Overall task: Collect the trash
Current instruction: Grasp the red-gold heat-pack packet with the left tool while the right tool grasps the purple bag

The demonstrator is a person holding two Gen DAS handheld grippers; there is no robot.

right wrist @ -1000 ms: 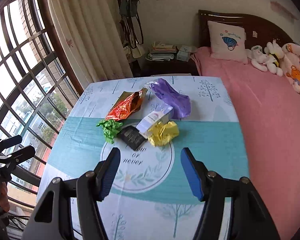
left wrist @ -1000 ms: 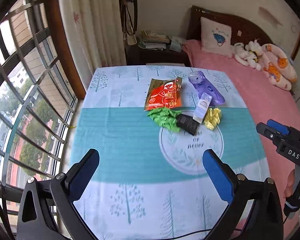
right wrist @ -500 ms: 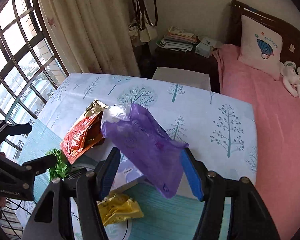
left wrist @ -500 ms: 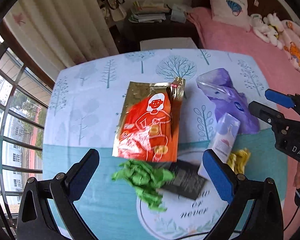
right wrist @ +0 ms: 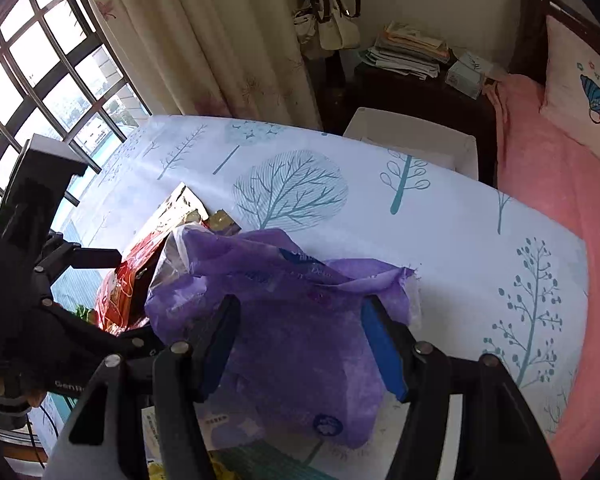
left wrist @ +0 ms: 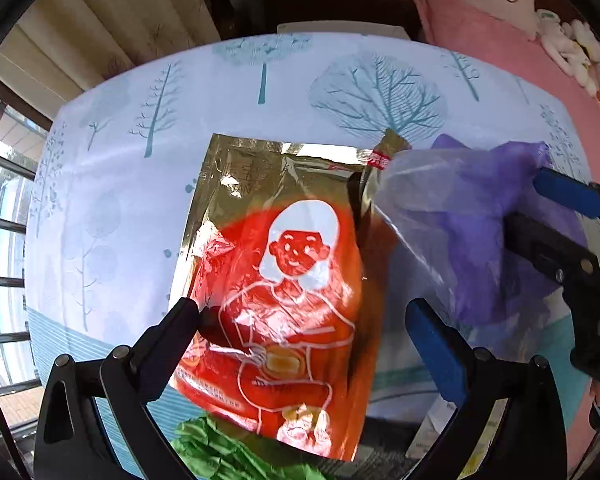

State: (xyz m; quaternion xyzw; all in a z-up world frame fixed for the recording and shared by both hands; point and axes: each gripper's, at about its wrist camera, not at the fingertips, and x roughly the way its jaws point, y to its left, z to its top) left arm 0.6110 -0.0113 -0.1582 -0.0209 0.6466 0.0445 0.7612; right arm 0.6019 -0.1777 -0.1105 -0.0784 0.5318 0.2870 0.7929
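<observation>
Left gripper [left wrist: 302, 314]: jaws wide apart, straddling the lower half of the red-and-gold snack pouch [left wrist: 276, 292], which lies flat on the tree-print tablecloth [left wrist: 148, 168]; left pad tip at pouch's left edge, contact can't be told; right pad clear of pouch. Pouch art: white-outline cartoon figure w/ white hair; small print along bottom too blurred to read. Right gripper [right wrist: 300, 340]: jaws spread, nothing clamped, one finger either side of the crumpled purple plastic bag [right wrist: 300, 320], which lies on the cloth just right of the pouch, overlapping its top right corner. Bag has blue round logo, script illegible. Green crumpled wrapper [left wrist: 220, 454] at pouch's near edge. White box [right wrist: 220, 424] partly under bag, text unreadable. Yellow wrapper [right wrist: 220, 470] at frame bottom, right wrist view. "Gen" legible on left gripper body.
</observation>
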